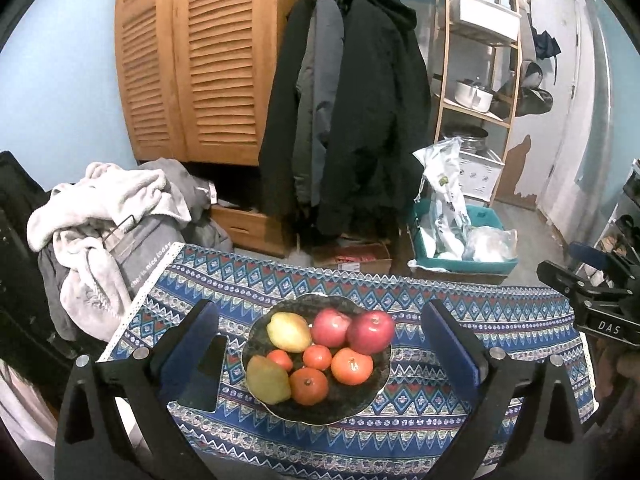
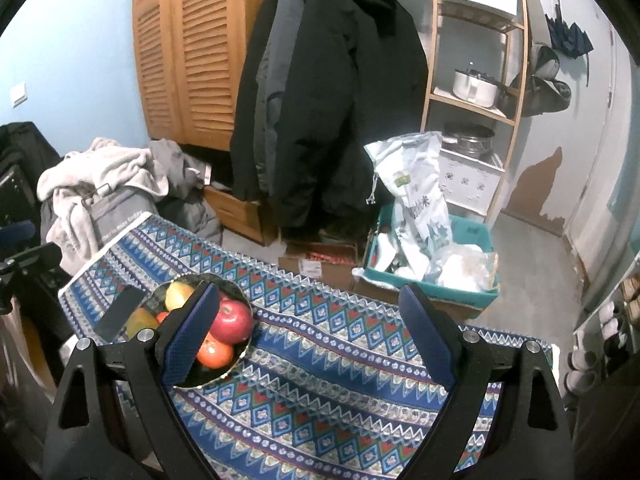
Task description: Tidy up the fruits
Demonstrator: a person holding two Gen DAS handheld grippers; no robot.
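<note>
Your left gripper (image 1: 320, 344) and right gripper (image 2: 310, 336) both gape wide, holding nothing. The dark round plate (image 1: 276, 410) of fruit sits on the blue patterned tablecloth (image 1: 500, 320); a flat black phone (image 1: 204, 376) lies at its nine o'clock. Both yellow lemons (image 1: 288, 331) point toward ten o'clock.

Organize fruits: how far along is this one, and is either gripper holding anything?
Looks essentially done: the two lemons, two apples and the oranges all sit in the plate on the tablecloth. No loose fruit shows on the cloth. Nothing is in hand: the left gripper and right gripper are both open and empty. Nothing visible is left to place.
</note>
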